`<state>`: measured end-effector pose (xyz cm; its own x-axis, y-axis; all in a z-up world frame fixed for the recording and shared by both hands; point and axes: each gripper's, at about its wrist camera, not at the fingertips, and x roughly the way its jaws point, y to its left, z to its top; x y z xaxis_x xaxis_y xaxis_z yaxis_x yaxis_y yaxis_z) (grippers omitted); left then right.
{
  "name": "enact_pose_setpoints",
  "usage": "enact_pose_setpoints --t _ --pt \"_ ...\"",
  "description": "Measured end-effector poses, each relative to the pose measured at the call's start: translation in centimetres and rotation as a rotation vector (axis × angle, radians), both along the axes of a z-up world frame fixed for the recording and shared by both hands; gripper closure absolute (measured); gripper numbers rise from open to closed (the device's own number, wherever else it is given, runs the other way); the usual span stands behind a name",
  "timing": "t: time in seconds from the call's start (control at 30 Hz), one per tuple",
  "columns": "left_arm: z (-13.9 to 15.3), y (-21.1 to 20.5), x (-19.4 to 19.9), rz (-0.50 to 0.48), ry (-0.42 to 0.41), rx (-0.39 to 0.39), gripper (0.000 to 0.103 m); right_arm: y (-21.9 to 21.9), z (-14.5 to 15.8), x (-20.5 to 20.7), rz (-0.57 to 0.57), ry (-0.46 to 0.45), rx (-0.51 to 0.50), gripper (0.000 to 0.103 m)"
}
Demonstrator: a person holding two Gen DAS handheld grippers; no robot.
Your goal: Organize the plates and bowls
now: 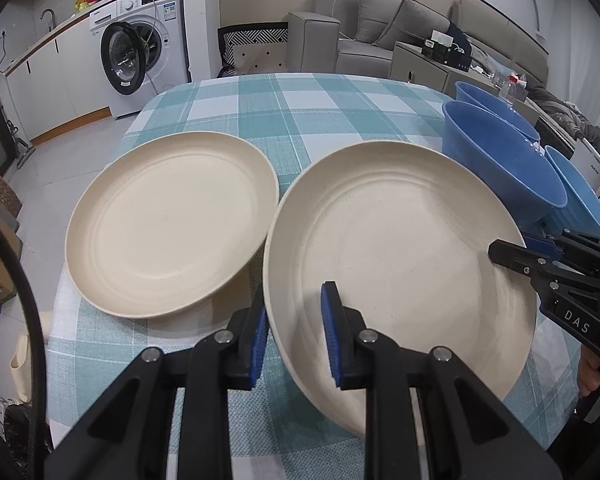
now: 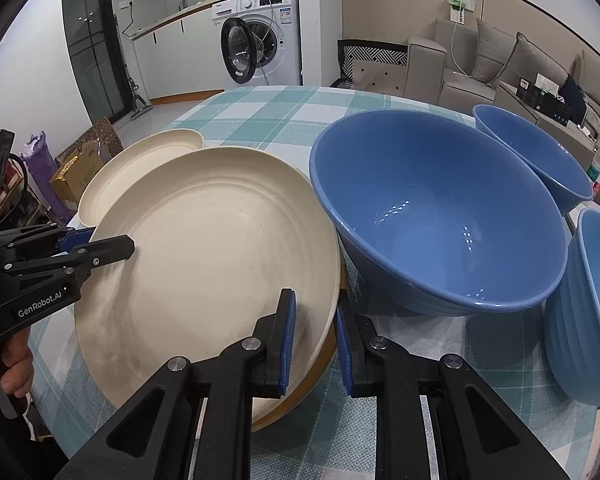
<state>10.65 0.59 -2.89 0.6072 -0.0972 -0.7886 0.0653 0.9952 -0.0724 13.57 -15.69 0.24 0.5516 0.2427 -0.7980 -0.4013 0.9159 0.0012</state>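
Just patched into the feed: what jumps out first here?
A cream plate held tilted by both grippers, left gripper on its near rim, right gripper on its right rim. A second plate lies flat to its left, and three blue bowls crowd the right of the checked table.

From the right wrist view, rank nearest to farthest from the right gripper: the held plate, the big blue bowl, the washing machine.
1. Held plate, its rim between the right gripper fingers.
2. Big blue bowl, just beyond, to the right.
3. Washing machine, across the room.

Far plate (image 2: 148, 168) half hidden behind near plate (image 2: 212, 264); rightmost bowl (image 2: 588, 312) cut by frame edge.
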Motion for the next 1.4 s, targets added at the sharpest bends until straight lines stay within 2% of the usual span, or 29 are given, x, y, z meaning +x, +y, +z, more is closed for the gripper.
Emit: enact_pose_setpoints --t 0.33,0.6,0.9,1.03,1.1,1.2,1.27,1.4 --pt "-0.4 -1.0 -0.1 -0.006 -0.007 0.071 0.077 0.7 -0.2 -0.5 0.01 -0.036 -0.074 0.083" --pt "-0.8 -1.2 0.0 -0.011 0.001 0.09 0.076 1.0 -0.5 -0.7 0.012 -0.051 -0.115 0.081" --pt "-1.0 -1.4 0.0 -0.018 0.0 0.11 0.073 0.9 -0.6 -0.6 0.021 -0.057 -0.113 0.078" --pt "-1.2 -1.6 0.0 -0.029 0.011 0.107 0.067 0.9 -0.7 -0.6 0.032 -0.048 -0.101 0.07" --pt "-1.1 -1.5 0.1 -0.034 0.017 0.093 0.063 0.9 -0.8 -0.6 0.033 -0.043 -0.098 0.069" --pt "-0.8 -1.0 0.0 -0.024 0.015 0.068 0.053 0.8 -0.6 -0.7 0.04 -0.038 -0.079 0.062" --pt "-0.4 -0.6 -0.1 -0.018 0.008 0.055 0.051 0.7 -0.2 -1.0 0.049 -0.044 -0.053 0.045" --pt "0.5 0.4 -0.4 -0.005 -0.013 0.023 0.051 0.7 0.6 -1.5 0.064 -0.054 -0.011 0.027"
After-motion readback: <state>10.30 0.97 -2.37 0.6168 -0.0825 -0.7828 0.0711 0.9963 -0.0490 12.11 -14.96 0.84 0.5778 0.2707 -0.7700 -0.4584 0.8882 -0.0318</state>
